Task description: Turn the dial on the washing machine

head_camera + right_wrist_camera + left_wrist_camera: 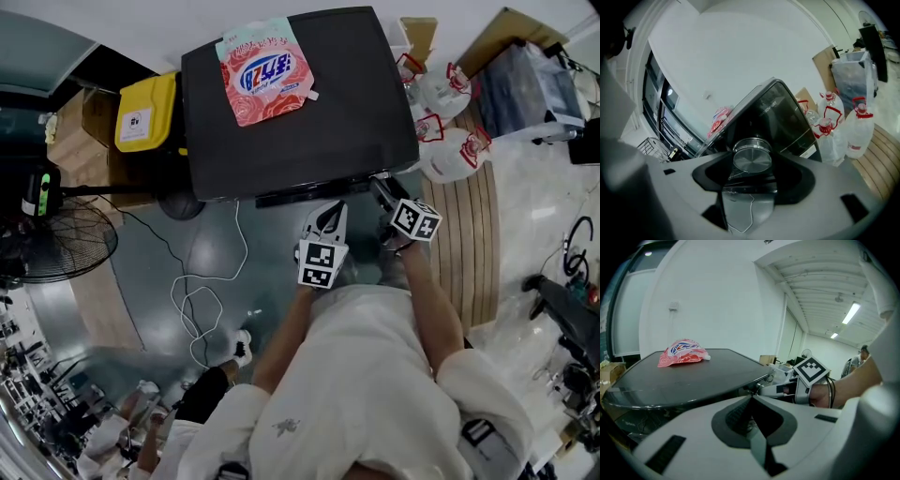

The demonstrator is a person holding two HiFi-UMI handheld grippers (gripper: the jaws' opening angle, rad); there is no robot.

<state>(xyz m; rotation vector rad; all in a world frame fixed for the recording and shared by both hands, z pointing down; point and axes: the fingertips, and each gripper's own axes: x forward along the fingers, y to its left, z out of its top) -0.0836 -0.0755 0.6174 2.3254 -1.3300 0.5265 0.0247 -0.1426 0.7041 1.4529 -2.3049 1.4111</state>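
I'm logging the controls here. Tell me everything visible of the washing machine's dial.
The dial is a round knob with a flat silver face that looks like brushed metal, and a ringed metal side. It sticks out from the dark glossy front of the washing machine. The right gripper is shut on it, a jaw on each side. In the head view it is hidden behind that gripper.

Clutter round a grey floor (150, 272), seen from above.
A pink-and-red detergent pouch (265, 71) lies flat at 12 o'clock. A yellow bin (147, 113) stands at 10 o'clock, just beside cardboard boxes (80, 136). A black fan (52, 246) sits at 9 o'clock, and a white cable (202, 300) loops over the floor near 8 o'clock. Clear water jugs (450, 150) with red handles cluster at 2 o'clock, at the top end of a strip of wooden slats (478, 244) at 3 o'clock.
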